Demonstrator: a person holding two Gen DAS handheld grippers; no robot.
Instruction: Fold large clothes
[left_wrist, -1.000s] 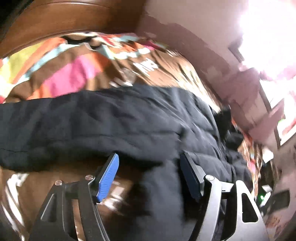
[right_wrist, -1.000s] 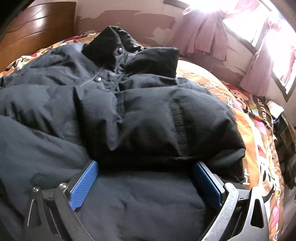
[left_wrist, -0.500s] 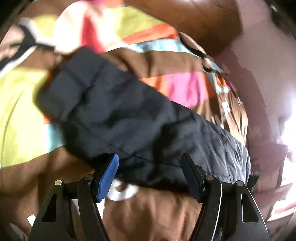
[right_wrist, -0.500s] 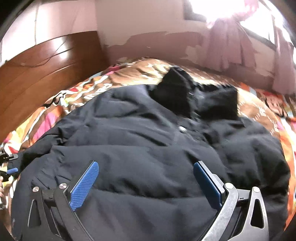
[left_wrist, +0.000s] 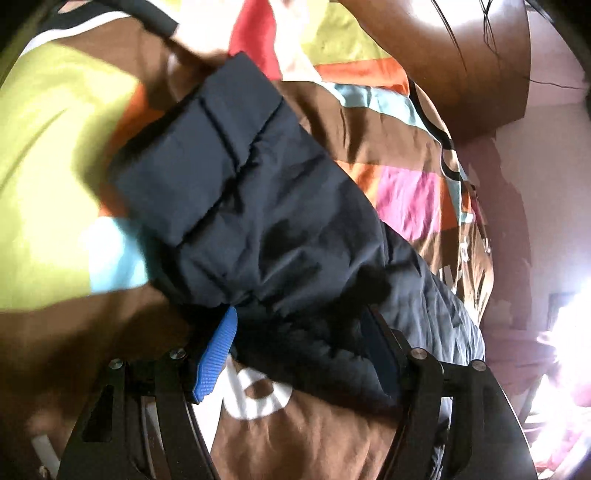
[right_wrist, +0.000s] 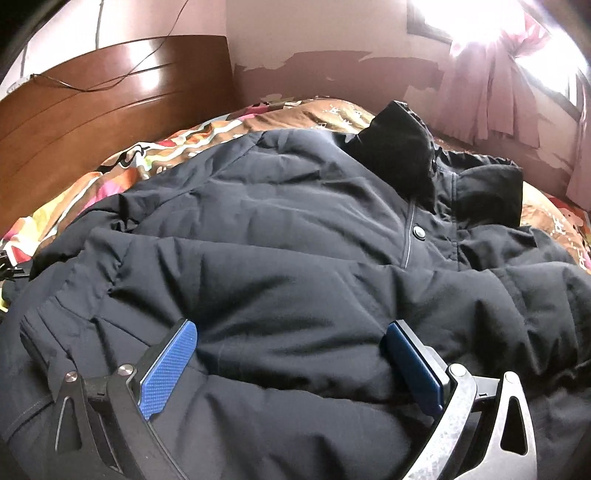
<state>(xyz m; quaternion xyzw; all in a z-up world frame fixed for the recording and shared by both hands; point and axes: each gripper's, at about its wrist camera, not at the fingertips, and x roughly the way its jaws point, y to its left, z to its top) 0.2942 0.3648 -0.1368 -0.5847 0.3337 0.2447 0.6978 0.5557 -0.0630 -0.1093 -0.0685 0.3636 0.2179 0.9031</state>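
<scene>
Left wrist view shows the left gripper (left_wrist: 301, 354) straddling the outstretched sleeve (left_wrist: 236, 184) of a large puffy dark navy quilted jacket, which lies on a bed under a bright patchwork bedspread (left_wrist: 48, 147) of yellow-green, brown, pink and orange. Its blue-padded tongs stand spread, with the thick part of the sleeve bulging between them; whether the pads already press the fabric I cannot tell. The cuff end points to the far left.

Right wrist view has the right gripper (right_wrist: 291, 365) low over the jacket's body (right_wrist: 295, 258), tongs spread and pinching nothing, the black collar (right_wrist: 399, 162) at the far right and a brown wooden headboard (right_wrist: 110, 110) at the far left.

The step appears to be bringing the sleeve in over the body. To do it well, bite deep enough to take both padded layers, since slippery filling tends to squirm out of a shallow pinch. Lifting before carrying would avoid dragging the bedspread along. A press from the right tongs near the shoulder seam would probably keep the body from sliding.
</scene>
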